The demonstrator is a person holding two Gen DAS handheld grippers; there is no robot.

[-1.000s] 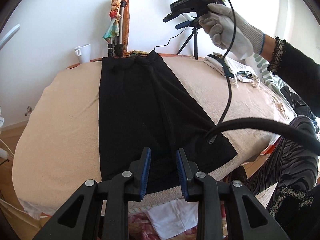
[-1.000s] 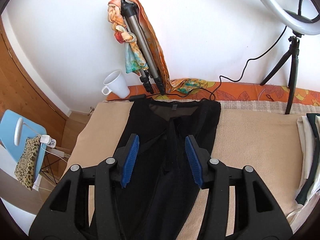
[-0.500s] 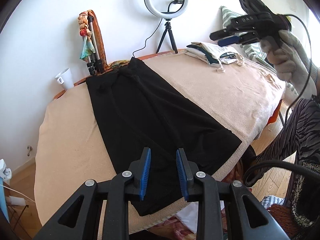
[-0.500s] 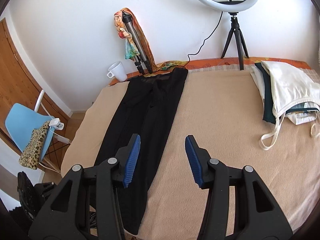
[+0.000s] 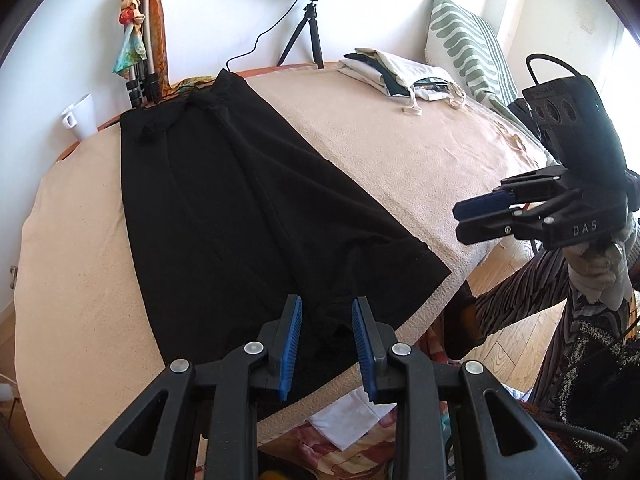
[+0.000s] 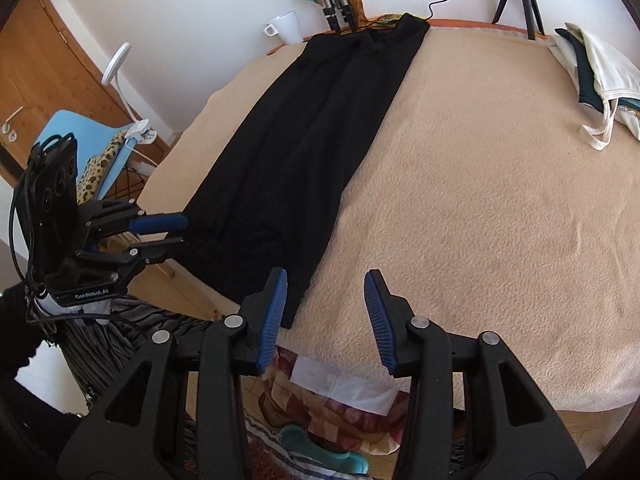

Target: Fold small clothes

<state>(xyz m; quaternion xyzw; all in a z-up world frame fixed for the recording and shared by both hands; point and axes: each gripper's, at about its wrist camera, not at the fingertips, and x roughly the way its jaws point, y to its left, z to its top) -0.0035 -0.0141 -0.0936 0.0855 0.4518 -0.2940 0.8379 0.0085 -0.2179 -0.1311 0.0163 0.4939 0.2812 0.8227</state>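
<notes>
A long black garment (image 5: pixel 224 208) lies flat on the beige towel-covered table (image 5: pixel 400 152), with its waist at the far end and its hem at the near edge. My left gripper (image 5: pixel 327 340) hangs over the hem, open with a narrow gap above the black cloth. In the right wrist view, the left gripper (image 6: pixel 180 231) points at the hem's left corner. My right gripper (image 6: pixel 326 308) is by the hem's right corner of the garment (image 6: pixel 304 140). Its jaws are closing, with only towel (image 6: pixel 480 200) between them. A gloved hand (image 5: pixel 600 276) holds the right gripper (image 5: pixel 458 220).
A stack of folded pale and dark clothes (image 5: pixel 400 76) lies at the far right. A ring light tripod (image 5: pixel 312 40), a scarf-draped tripod (image 5: pixel 140 60) and a white mug (image 5: pixel 80 116) stand at the back. A blue chair (image 6: pixel 92 140) stands left of the table.
My right gripper has come down from the garment's far waist end to its near hem, and its jaws have narrowed. The left gripper has shifted a little and rolled over the hem.
</notes>
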